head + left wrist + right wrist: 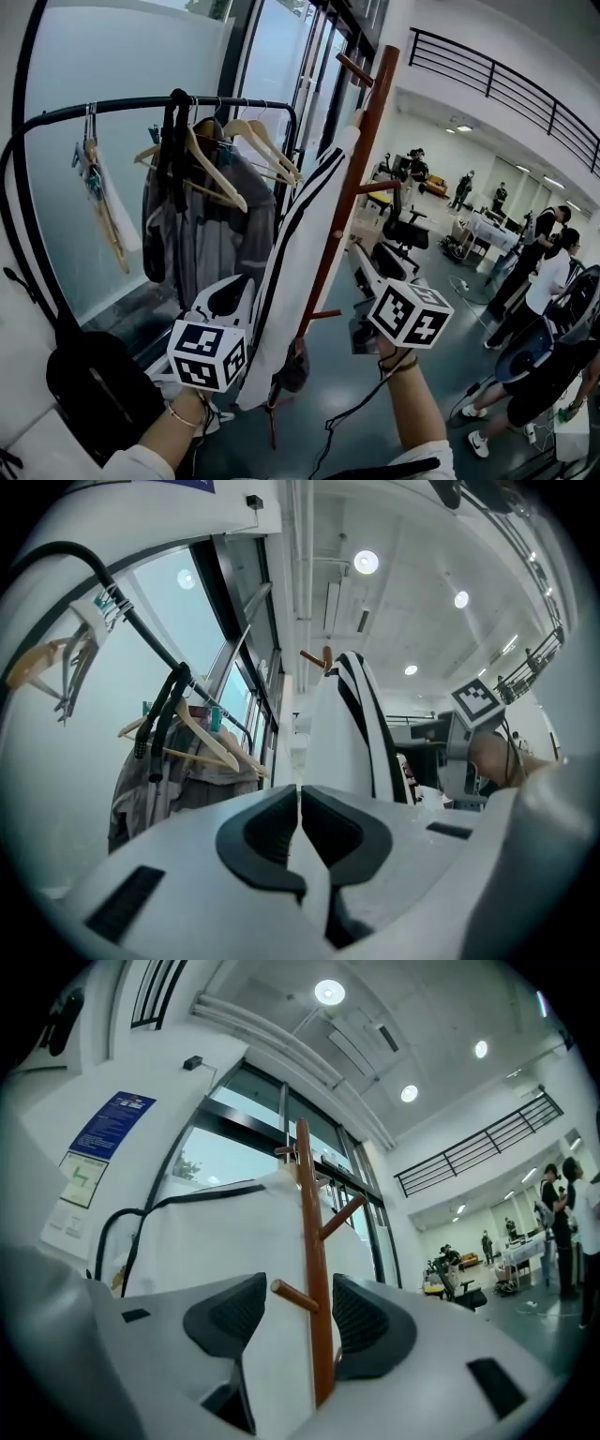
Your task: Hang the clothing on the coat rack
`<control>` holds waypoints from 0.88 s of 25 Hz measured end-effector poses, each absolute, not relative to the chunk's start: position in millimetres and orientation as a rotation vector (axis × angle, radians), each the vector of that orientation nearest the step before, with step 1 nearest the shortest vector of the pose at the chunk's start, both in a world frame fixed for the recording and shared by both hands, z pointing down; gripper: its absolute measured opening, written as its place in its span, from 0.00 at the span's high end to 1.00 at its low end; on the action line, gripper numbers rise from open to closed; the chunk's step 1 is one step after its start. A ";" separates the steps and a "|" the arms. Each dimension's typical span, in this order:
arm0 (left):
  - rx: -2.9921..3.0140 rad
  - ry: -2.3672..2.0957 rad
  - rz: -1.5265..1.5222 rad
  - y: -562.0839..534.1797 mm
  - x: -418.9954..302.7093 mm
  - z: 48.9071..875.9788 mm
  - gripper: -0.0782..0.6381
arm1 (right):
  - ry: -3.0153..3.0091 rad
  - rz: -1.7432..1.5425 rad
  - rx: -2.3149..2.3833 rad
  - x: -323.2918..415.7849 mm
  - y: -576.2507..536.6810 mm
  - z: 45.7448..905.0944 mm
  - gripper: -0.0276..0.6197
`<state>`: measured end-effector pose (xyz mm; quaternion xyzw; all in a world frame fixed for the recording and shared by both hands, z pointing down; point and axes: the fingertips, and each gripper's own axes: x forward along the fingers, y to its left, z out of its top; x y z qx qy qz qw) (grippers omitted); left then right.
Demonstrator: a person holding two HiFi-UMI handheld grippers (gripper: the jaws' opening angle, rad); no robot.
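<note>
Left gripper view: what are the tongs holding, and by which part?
The left tongs pinch the white striped garment near its lower edge.

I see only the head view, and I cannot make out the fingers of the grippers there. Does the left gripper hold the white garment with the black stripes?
Observer: It seems so. In the left gripper view, the left gripper has its fingers nearly together, with a thin strip of the white garment between them.
Operator: And the right gripper?
Observer: In its own view the right gripper is open, with its fingers well apart. The coat rack pole and a low peg show in the gap, not gripped.
</note>
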<state>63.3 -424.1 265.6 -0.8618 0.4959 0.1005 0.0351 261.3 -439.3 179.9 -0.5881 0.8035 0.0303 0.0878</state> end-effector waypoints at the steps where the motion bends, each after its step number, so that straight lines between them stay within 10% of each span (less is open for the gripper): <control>1: -2.649 1.527 0.312 -425.2 62.4 266.8 0.86 | 2.387 0.096 -1.770 262.4 -439.3 187.1 0.58; 22: -2.790 1.487 0.301 -415.4 71.1 318.6 0.87 | 2.246 -0.265 -2.016 271.6 -417.9 336.6 0.76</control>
